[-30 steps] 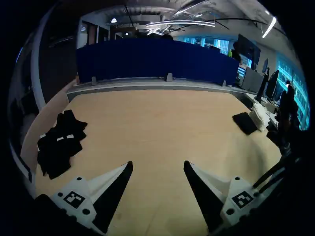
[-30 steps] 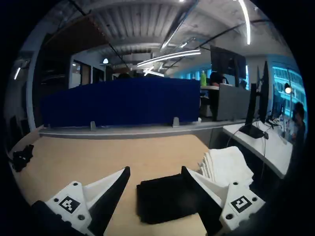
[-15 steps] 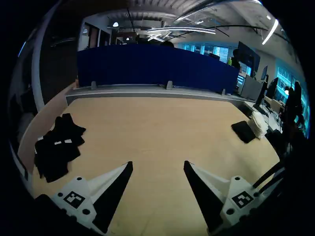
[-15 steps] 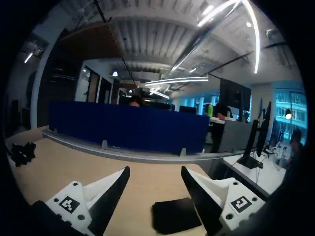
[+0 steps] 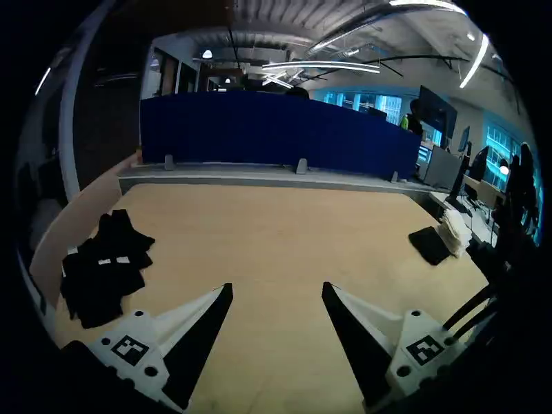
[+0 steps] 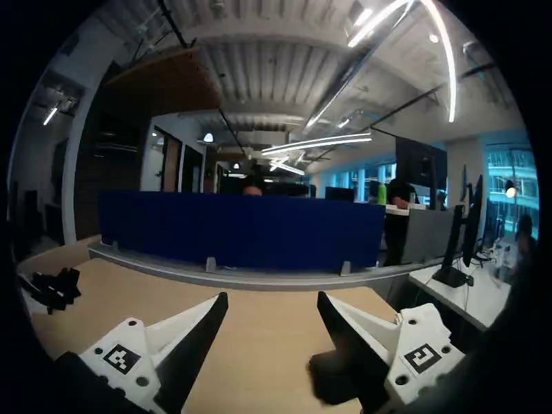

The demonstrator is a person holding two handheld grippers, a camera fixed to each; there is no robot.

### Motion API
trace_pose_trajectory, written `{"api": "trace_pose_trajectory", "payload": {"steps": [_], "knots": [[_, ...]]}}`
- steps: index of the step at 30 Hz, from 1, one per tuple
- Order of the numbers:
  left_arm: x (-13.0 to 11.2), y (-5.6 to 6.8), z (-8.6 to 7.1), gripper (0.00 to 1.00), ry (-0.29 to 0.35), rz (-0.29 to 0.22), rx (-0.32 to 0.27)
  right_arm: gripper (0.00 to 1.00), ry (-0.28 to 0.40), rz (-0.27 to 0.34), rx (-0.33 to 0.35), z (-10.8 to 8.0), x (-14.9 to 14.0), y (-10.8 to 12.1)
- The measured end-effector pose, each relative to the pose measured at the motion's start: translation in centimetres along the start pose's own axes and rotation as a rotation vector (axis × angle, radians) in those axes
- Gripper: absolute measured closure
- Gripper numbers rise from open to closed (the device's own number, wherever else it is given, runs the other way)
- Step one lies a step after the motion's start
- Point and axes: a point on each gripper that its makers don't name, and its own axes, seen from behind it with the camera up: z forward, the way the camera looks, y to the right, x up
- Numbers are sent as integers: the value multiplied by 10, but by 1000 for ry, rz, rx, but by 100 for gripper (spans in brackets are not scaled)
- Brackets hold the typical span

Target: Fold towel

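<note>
**A:** What sort of room is it?

**B:** An open office. A ribbed ceiling carries long light strips (image 6: 441,55). A long blue partition (image 5: 276,131) stands along the far edge of a broad, pale wooden table (image 5: 276,228). Past the partition's right end there are desks with dark monitors (image 6: 414,165).

**A:** And what lies on the table?

**B:** In the left gripper view, a rumpled pile of black towels (image 5: 103,276) lies near the table's left edge, with small white tags showing on it. Well apart from it, at the right edge, a folded black towel (image 5: 429,245) lies flat. A stack of white towels (image 5: 457,224) sits just beside that one, on its outer side.

**A:** How do the grippers stand?

**B:** The left gripper (image 5: 276,297) hangs over bare wood, fingers spread wide with nothing between them. The pile is off to its left and the folded black towel is far off to its right. The right gripper (image 6: 272,307) is spread just as wide and is also empty, pointing level toward the partition.

**A:** Is anything close to the right one?

**B:** A dark, blurred shape sits low beside the inner edge of its right finger (image 6: 359,331). It looks like the folded black towel, but I cannot tell whether the two touch. The pile of black towels shows small at the far left of that view.
</note>
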Motion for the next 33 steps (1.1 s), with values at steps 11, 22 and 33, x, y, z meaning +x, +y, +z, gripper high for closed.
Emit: {"api": "trace_pose_trajectory", "payload": {"steps": [11, 22, 33], "knots": [[80, -16, 2, 4, 265, -3, 32, 0, -14, -10, 19, -6, 4, -27], [126, -19, -6, 4, 453, 10, 55, 0, -33, -16, 39, -11, 3, -48], [125, -42, -3, 4, 503, 47, 130, 0, -50, -17, 84, -8, 16, -68]]}}
